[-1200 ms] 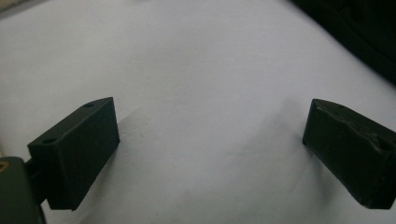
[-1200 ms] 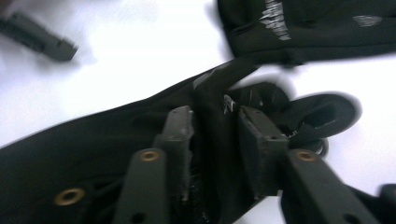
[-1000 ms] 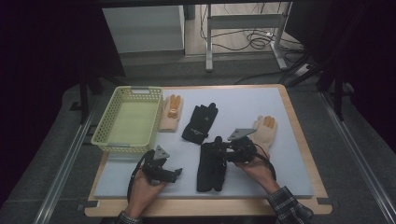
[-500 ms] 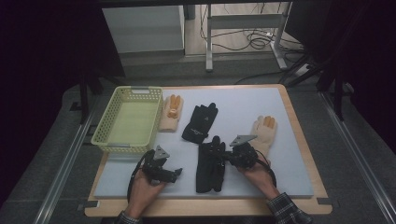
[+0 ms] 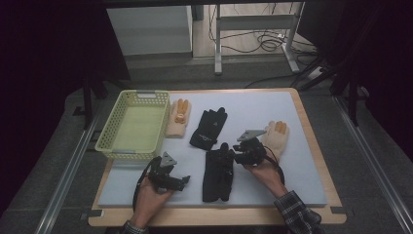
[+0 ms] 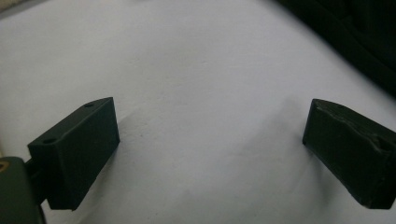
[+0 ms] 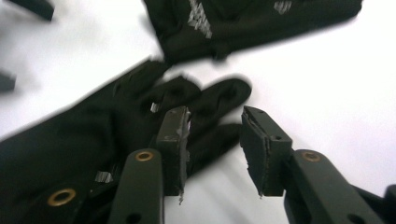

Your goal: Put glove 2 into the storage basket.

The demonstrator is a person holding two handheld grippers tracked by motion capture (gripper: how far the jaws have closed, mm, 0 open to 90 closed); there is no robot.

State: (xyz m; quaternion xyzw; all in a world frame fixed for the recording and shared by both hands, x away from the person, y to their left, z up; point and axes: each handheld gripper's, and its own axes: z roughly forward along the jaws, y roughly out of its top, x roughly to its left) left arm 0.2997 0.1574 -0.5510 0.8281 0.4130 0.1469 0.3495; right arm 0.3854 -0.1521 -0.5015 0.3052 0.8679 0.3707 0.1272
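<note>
Nearest you, the left gripper (image 5: 181, 181) rests on the pale grey foam surface (image 5: 302, 180) with its jaws spread wide and nothing between them, just left of the near black fabric glove (image 5: 217, 170); keep it parked there, clear of the work.

The right gripper (image 5: 235, 152) sits at that glove's fingertip end, on its right side. Its jaws have just been opening and now stand partway apart, one pad lying against the glove's fingers (image 7: 219, 100), the other over bare foam; nothing is gripped. Before you close, you would do well to slide the gripper further over the fingers so both pads bracket cloth, then press low so a full fold of fabric is caught rather than a single fingertip, which would likely slip.

Beyond the near glove lies a second black fabric glove (image 5: 209, 127), close enough to snag; lift straight up to keep them apart. To the right of the near glove is a cream knitted glove with orange fingertips (image 5: 276, 137), another of the same (image 5: 178, 117) lies further back on the left, and beside it stands the yellow-green plastic mesh basket (image 5: 108, 130).
</note>
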